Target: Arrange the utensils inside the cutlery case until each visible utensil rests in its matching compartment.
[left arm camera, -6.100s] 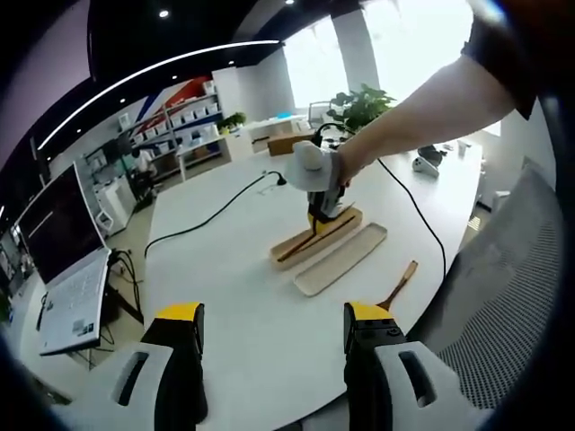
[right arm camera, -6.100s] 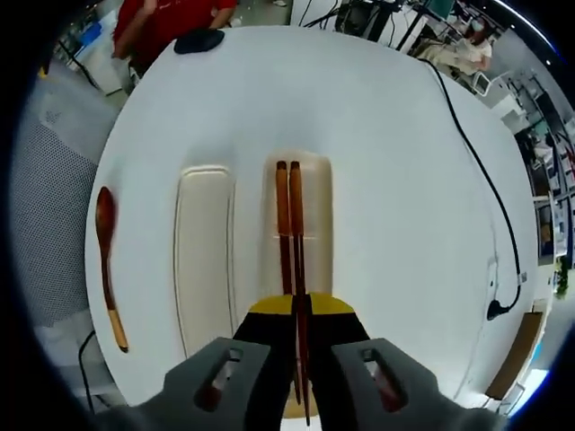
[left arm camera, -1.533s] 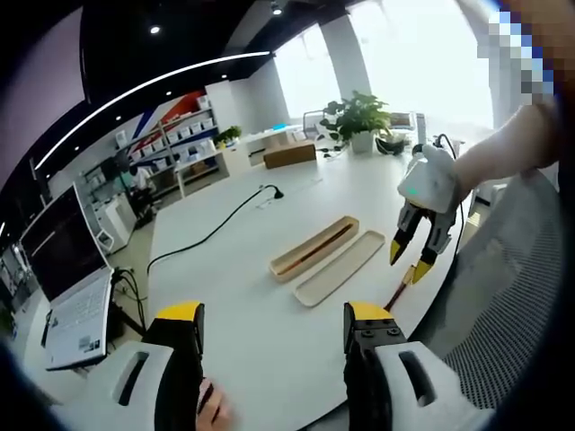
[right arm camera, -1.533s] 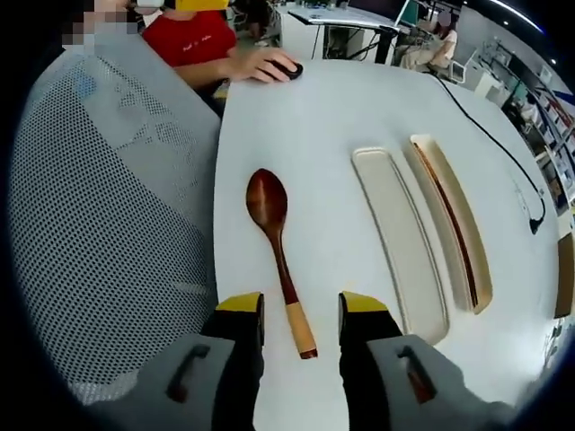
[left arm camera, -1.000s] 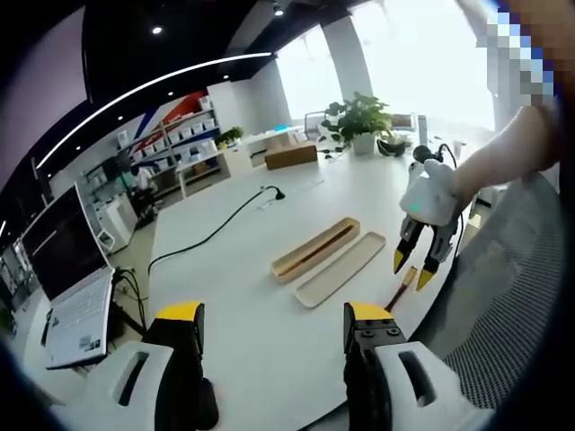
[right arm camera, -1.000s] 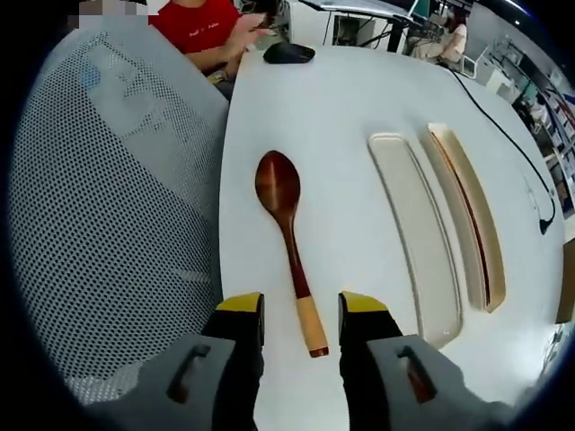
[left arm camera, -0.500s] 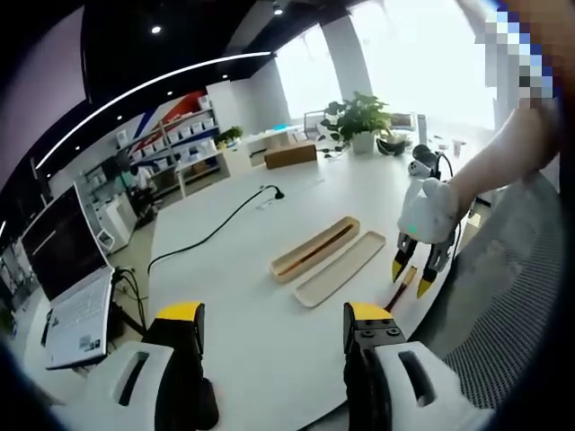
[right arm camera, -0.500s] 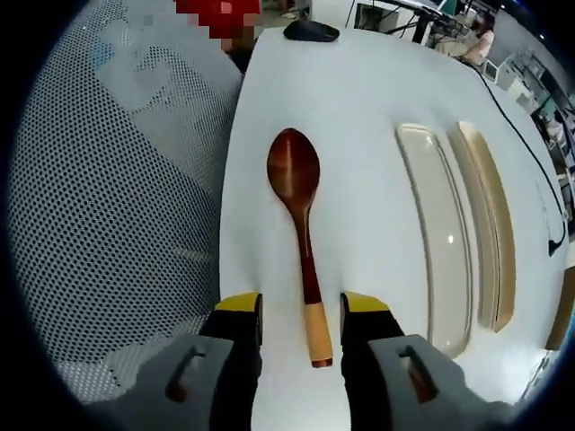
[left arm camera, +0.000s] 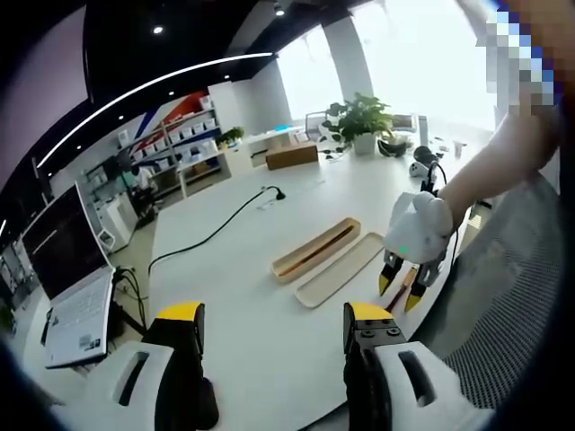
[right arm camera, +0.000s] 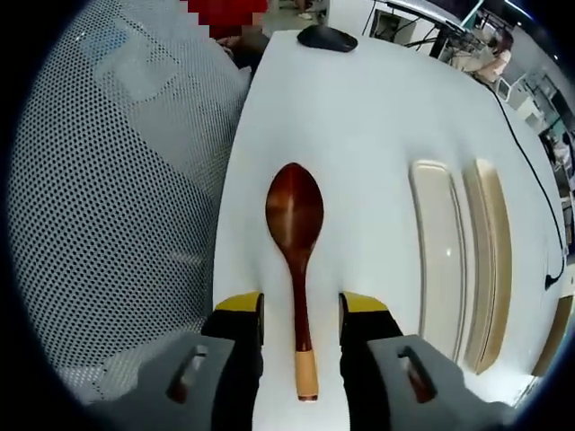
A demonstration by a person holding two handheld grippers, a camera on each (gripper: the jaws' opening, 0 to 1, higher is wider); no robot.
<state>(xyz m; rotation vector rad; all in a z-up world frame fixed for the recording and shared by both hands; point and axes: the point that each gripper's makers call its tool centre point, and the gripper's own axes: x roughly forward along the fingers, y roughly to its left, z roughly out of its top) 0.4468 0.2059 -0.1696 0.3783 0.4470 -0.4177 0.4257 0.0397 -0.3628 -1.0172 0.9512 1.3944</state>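
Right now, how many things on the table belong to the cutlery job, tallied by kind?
Wooden spoon: 1
Case tray with chopsticks: 1
Empty case tray: 1
Pair of chopsticks: 1
Total: 4

An open-plan office or showroom. The large rounded white worktop [left arm camera: 234, 269] carries a black cable [left arm camera: 211, 229] running across it, and a computer mouse [right arm camera: 328, 37] lies at its far end. Beside it, an open laptop [left arm camera: 63, 269] sits on a stand. Against the far wall stand white shelves [left arm camera: 180, 135] filled with boxes, and a potted plant [left arm camera: 359, 117] stands before tall bright windows [left arm camera: 422, 45]. The dark ceiling holds spotlights and a curved light strip [left arm camera: 153, 85]. A mesh-backed office chair [right arm camera: 99, 206] stands at the worktop's edge.
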